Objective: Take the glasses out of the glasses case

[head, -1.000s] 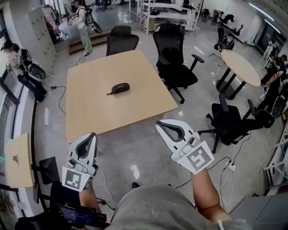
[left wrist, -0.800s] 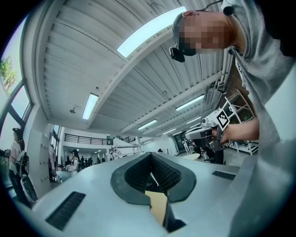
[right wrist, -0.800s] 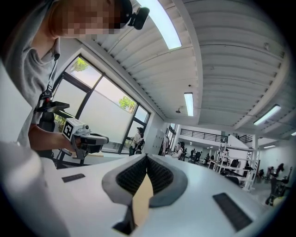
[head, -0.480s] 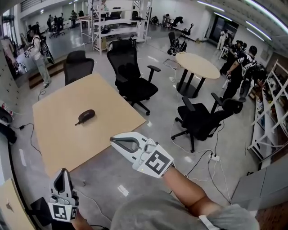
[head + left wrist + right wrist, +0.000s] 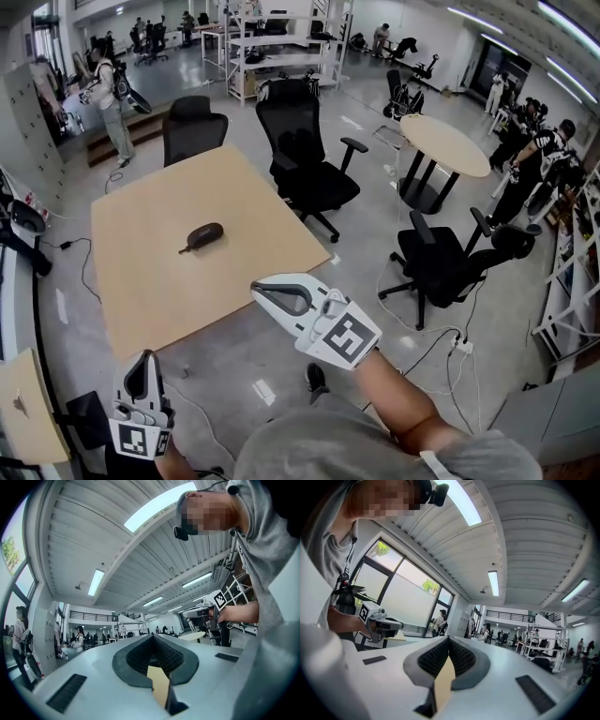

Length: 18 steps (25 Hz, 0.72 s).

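– Head view: glasses case (image 5: 204, 234) lies shut about mid wooden table (image 5: 131, 291); small pull tab sticks out of its left end.
– where are the tongs relative to it?
– both well short of it; right gripper (image 5: 258, 289) hangs by the table's near edge, tips aimed left across the frame; left gripper (image 5: 143, 356) sits low in the bottom-left corner over the floor, tips pointing up-frame toward the table; case lies beyond both, further from the left one.
– jaw state?
– left gripper view: pads pressed together at the tip, nothing between; right gripper view: same, closed and empty; each view catches the other gripper off to one side.
– change vs a second ago?
– back then the case was dead ahead and both grippers were up side by side below the near edge; then the camera swung, the table slid left in frame, and the left gripper dropped to the corner; since half a second ago the table has drifted back toward centre a little; right gripper sits slightly further right and lower in frame; left barely shifted; jaws closed throughout; case in the same spot on the table, still shut.
– surroundings?
– black office chairs (image 5: 300, 159) along the table's far side; round table (image 5: 450, 145) further right.
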### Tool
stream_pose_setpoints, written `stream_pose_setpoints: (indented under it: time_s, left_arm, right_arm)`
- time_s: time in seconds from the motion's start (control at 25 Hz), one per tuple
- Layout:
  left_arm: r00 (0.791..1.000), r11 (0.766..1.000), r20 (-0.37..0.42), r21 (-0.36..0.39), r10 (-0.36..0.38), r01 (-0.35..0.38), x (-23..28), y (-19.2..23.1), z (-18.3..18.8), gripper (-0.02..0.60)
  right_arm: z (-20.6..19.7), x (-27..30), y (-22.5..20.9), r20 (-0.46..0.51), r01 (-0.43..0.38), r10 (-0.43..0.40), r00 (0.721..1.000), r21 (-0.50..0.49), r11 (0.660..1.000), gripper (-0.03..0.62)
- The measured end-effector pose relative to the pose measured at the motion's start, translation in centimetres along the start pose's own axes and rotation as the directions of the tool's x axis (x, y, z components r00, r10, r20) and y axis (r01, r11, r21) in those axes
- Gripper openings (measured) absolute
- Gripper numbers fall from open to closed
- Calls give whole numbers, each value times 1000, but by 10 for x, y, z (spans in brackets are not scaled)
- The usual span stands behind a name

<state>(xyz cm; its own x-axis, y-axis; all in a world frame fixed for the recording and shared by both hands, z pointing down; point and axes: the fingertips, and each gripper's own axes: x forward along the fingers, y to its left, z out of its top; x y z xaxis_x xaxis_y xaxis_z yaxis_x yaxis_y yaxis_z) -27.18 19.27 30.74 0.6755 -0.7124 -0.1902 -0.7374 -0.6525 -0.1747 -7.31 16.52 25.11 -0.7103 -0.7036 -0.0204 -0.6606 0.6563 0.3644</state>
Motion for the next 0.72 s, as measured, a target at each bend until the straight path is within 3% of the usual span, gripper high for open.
stream_pose_setpoints:
  time_s: [0.28, 0.44, 0.72]
  left_arm:
    - [991, 992, -49, 48, 121, -118, 27, 17, -24, 6]
    - [984, 984, -75, 84, 162, -156, 74, 7, -30, 6]
    - [980, 983, -93, 51, 178, -174, 188, -16, -19, 6]
  right_arm:
    - [-19, 32, -49, 142, -61, 43, 989, 125, 990, 8]
    - [-50, 33, -77, 115, -145, 128, 985, 149, 978, 8]
    - [-83, 29, -150, 84, -234, 224, 971, 147, 961, 8]
